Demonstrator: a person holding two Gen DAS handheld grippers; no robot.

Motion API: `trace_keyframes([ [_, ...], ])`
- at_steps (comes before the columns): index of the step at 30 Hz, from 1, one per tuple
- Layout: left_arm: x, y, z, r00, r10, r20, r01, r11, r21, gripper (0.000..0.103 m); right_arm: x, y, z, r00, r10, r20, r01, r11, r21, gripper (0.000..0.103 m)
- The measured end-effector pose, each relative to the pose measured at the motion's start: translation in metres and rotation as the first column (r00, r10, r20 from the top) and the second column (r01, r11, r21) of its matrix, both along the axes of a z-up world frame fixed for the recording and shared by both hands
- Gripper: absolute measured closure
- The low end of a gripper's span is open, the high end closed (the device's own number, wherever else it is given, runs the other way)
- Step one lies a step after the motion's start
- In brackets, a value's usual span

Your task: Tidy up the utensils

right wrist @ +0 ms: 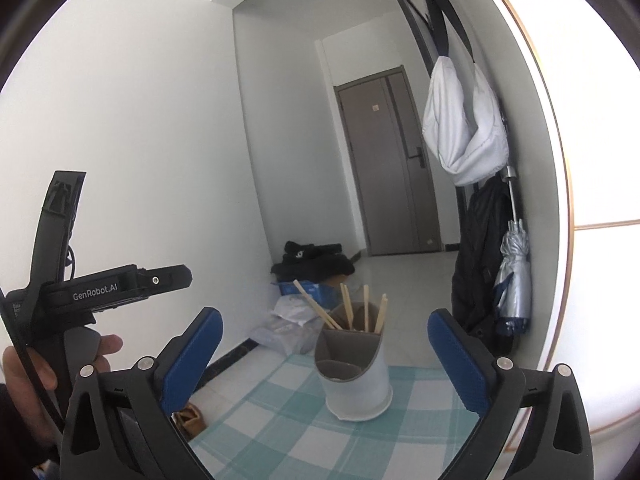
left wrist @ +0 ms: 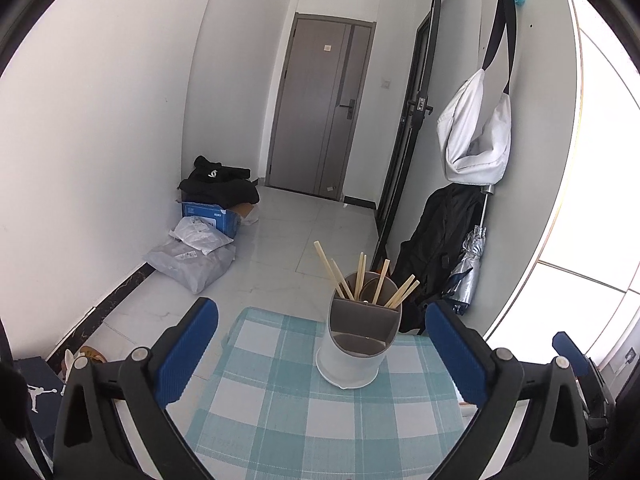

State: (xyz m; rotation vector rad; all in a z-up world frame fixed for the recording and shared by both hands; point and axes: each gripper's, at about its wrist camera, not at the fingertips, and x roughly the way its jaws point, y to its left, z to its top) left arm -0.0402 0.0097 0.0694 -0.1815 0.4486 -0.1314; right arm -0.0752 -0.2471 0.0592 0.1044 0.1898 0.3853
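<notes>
Ahead of both tools: a white, round plastic utensil holder with grey inner dividers (left wrist: 354, 344) stands upright on the table, straight in front of the open jaws and clear of them.
Chopsticks: several pale wooden chopsticks (left wrist: 362, 280) lean in the holder's rear compartment, tips splayed outward; the front compartment looks empty.
Left gripper (left wrist: 320, 356): spread wide, blue pads well apart, nothing between them; the holder sits a little beyond and toward its right finger.
Right gripper (right wrist: 325, 360): also fully parted and empty-handed, with the holder just past its fingertips, nearly centred.
Left hand (right wrist: 48, 364): seen from the right wrist view, off to that tool's left, wrapped around the black handle of the other tool.
Progress: judging by what lies here, the sorting looks essentially finished, since every chopstick in sight is already in the holder and no loose utensil shows on the cloth; at most a check for strays outside the views remains.
Surface: a teal-and-white checked tablecloth (left wrist: 280, 408) covers the table beneath both tools.
Room: beyond the holder, a pale tiled floor runs to a grey door (left wrist: 320, 108).
Far left of the tools: black clothing on a blue box (left wrist: 218, 190), with grey parcel bags beside it.
Far right: a white bag (left wrist: 476, 136) hangs on the wall above a dark jacket and a folded silver umbrella (left wrist: 470, 268).
</notes>
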Motion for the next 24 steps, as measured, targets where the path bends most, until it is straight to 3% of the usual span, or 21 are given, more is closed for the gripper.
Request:
trace_keyframes([
  [24,-0.019,-0.002,-0.011,0.999,-0.02,0.027,0.021,1.0,-0.004,0.001,-0.01,-0.004,-0.007,0.998,-0.068,0.004,0.068,0.998,-0.01,0.0],
])
